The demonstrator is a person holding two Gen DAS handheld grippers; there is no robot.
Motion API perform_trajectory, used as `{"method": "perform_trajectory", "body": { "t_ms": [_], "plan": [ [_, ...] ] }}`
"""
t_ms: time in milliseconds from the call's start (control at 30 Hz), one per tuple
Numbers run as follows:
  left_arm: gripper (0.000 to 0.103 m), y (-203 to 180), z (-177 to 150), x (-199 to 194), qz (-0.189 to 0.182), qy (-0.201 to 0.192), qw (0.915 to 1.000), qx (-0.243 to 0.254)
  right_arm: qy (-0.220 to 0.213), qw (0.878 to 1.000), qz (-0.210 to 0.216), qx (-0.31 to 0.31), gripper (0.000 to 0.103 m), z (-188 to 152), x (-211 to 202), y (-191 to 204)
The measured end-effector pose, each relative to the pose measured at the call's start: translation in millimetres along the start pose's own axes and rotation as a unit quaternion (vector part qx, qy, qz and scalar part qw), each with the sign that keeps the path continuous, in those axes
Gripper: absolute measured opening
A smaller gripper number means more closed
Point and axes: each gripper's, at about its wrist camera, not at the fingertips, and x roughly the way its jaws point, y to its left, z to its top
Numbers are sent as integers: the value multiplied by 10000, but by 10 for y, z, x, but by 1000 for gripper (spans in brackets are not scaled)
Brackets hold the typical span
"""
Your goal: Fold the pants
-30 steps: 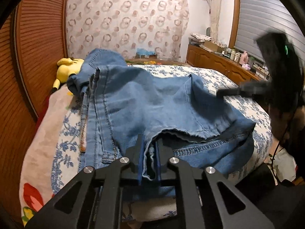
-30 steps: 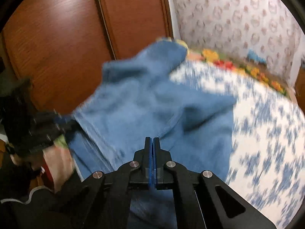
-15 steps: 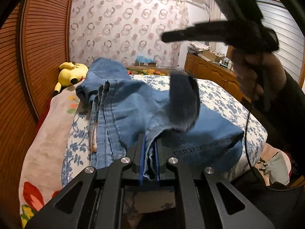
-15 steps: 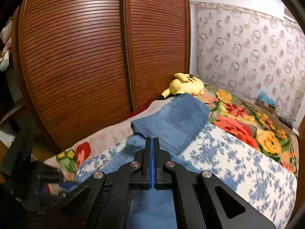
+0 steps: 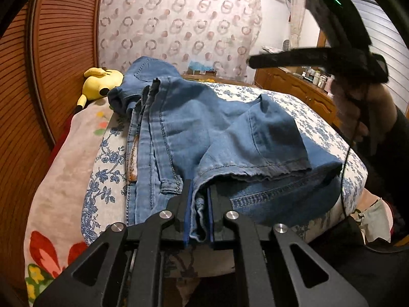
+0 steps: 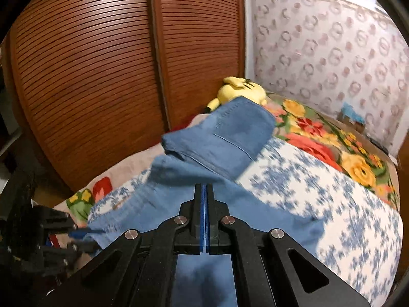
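Note:
Blue denim pants (image 5: 204,128) lie crumpled on the bed, waist end toward the yellow plush, hem ends at the near edge. My left gripper (image 5: 199,204) is shut on a bunched hem of the pants at the bed's near edge. My right gripper (image 6: 203,199) is shut and empty, held in the air above the pants (image 6: 219,148). In the left wrist view it (image 5: 255,62) hovers high at the right, held by a hand. The left gripper also shows at the lower left of the right wrist view (image 6: 76,235), clamped on the denim.
A blue floral bedspread (image 5: 306,117) covers the bed, over a colourful flowered blanket (image 6: 332,143). A yellow plush toy (image 5: 101,81) lies at the far left by the slatted wooden wardrobe doors (image 6: 102,76). A wooden dresser (image 5: 294,89) stands at the right.
My right gripper let go of the pant leg and rose above the bed. The dropped leg now lies flat across the pants. My left gripper kept its hold.

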Motion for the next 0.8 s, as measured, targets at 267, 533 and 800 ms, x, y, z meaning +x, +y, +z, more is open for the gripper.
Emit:
{"method": "perform_trajectory", "body": {
  "t_ms": [267,533,800],
  "plan": [
    [10,9,27,1,29,-6,10000,49,276,9991,-74,316,50,-267,-117,26],
    [10,23,12,34,42,32,10000,17,844,9951,72,512,50,-679,-85,0],
    [11,25,-11,48,46,61,10000,26,968,9928,657,271,3,-607,142,104]
  ]
}}
